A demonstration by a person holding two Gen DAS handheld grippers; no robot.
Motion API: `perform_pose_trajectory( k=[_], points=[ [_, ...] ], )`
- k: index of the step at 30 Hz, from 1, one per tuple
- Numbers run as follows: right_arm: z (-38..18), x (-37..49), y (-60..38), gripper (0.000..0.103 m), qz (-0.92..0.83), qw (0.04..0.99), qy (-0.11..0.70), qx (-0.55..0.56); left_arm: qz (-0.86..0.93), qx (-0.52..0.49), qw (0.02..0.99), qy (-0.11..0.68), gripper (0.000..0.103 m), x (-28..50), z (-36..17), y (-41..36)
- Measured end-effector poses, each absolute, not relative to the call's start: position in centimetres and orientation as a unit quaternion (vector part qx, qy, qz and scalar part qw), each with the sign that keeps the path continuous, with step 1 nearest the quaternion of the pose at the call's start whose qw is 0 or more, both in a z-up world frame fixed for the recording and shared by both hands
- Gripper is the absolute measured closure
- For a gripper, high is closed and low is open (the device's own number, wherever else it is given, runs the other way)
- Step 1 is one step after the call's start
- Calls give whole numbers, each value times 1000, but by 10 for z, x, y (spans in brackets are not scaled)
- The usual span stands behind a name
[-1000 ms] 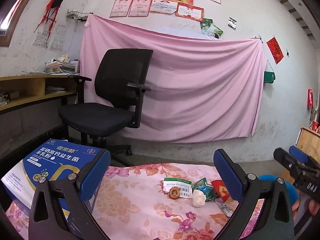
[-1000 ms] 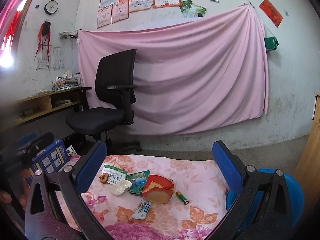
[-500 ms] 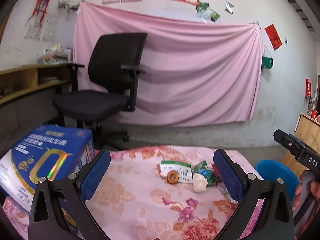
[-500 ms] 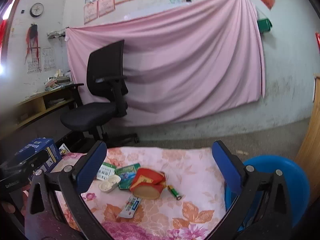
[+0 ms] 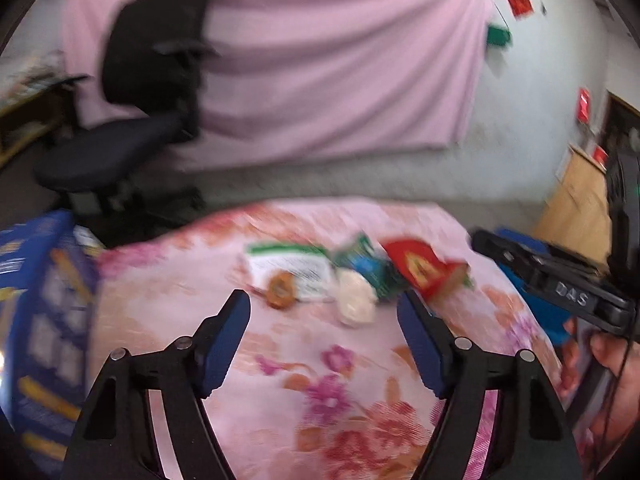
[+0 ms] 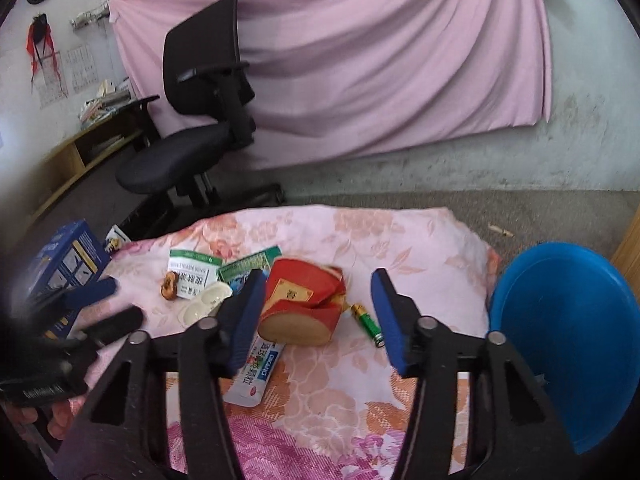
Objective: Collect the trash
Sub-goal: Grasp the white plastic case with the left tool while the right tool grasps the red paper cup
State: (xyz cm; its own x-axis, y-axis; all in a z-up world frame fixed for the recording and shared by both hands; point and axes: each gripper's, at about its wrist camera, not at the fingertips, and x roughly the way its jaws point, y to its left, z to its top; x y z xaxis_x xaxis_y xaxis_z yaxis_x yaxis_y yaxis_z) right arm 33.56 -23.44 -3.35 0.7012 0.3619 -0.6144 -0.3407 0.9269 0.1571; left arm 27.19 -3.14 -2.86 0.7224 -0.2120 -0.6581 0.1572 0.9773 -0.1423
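Note:
Trash lies in a cluster on the floral tablecloth (image 6: 420,248): a red crushed box (image 6: 302,302), a green battery (image 6: 368,324), a white tube (image 6: 256,376), a white plastic blister (image 6: 204,308), a green-white packet (image 6: 192,274), a green wrapper (image 6: 248,264) and a small brown piece (image 6: 170,285). My right gripper (image 6: 318,320) hangs open just in front of the red box. My left gripper (image 5: 324,334) is open, short of the white blister (image 5: 354,296) and brown piece (image 5: 282,288). The left wrist view is blurred.
A blue plastic bin (image 6: 568,336) stands off the table's right edge. A blue carton (image 6: 66,260) stands at the table's left. Behind the table are a black office chair (image 6: 200,120), a pink hanging cloth (image 6: 360,48) and a wooden shelf (image 6: 80,152).
Both grippers have tipped downward and moved closer to the trash pile. The right one now stands close over the red box. Both remain open with nothing held.

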Motion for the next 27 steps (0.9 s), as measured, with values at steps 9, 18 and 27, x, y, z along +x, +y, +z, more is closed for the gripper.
perform_pose_trajectory(
  k=[9, 18, 27],
  points=[
    [-41, 343, -233, 32, 194, 913, 357, 20, -136, -41, 889, 436, 65, 314, -56, -57],
    [-50, 353, -234, 29, 219, 896, 383, 42, -126, -70, 888, 437, 79, 312, -63, -44],
    [-59, 360, -218, 11, 239, 878, 412, 32, -102, -122, 887, 433, 79, 283, -50, -14]
  ],
)
